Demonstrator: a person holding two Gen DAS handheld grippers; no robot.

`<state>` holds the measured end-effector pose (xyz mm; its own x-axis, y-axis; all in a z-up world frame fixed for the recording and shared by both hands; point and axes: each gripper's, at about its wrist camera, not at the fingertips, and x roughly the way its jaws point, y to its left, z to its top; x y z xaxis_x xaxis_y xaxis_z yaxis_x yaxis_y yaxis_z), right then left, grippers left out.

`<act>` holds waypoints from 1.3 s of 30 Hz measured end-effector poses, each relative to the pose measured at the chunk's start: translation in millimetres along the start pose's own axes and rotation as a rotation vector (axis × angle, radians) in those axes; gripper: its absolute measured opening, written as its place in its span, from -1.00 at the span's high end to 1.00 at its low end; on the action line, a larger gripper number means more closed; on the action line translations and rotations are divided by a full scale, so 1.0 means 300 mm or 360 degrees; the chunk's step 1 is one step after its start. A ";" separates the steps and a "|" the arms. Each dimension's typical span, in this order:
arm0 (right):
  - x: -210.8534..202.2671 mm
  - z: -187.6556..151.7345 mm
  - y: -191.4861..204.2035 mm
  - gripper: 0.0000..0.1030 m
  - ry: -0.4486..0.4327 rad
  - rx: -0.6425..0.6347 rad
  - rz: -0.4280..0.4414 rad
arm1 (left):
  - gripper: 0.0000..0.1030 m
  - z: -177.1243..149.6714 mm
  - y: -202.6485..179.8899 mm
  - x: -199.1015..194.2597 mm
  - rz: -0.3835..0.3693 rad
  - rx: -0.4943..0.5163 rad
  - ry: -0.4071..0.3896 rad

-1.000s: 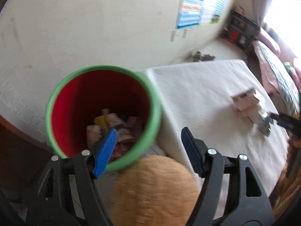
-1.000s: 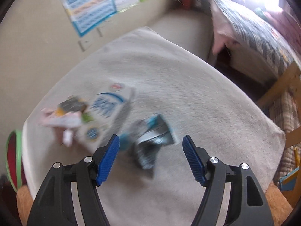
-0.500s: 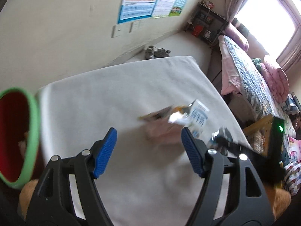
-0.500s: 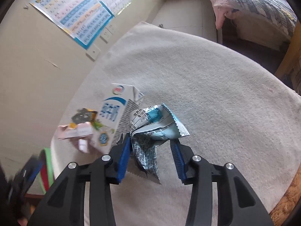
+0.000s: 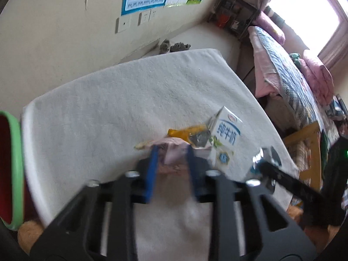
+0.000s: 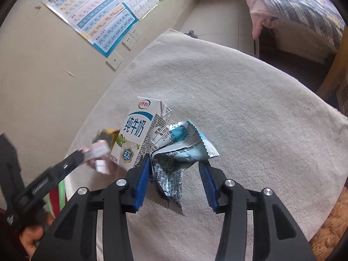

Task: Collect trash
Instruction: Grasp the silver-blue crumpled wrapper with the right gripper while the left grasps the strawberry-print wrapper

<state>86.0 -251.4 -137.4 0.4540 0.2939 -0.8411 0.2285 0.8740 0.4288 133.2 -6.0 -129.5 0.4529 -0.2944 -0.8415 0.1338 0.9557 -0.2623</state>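
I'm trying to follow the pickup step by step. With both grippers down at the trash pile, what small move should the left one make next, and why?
Probably lift straight up a little. The left gripper has just closed on the pink wrapper, which lies against the milk carton and the orange wrapper; rising first should free it before swinging to the green-rimmed bin.

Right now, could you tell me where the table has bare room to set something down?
The white cloth is bare from the trash pile back to the wall, and on the bed side. It is crowded around the milk carton, pink wrapper and blue wrapper.
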 end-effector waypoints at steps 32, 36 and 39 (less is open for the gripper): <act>0.023 -0.009 0.016 0.11 0.0023 -0.0003 -0.0011 | 0.18 -0.237 0.073 -0.047 0.0107 0.0096 0.0181; 0.026 -0.008 0.017 0.11 0.0027 -0.0014 -0.0012 | 0.00 -0.244 0.050 -0.011 0.0155 0.0127 0.0178; 0.033 -0.011 0.024 0.11 0.0035 -0.0028 -0.0015 | -0.20 -0.240 0.034 0.005 0.0158 0.0126 0.0176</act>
<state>89.1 -240.9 -143.6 0.4326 0.2939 -0.8523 0.2178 0.8833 0.4151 71.8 2.9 -167.5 0.3679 -0.1932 -0.9096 0.1644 0.9763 -0.1409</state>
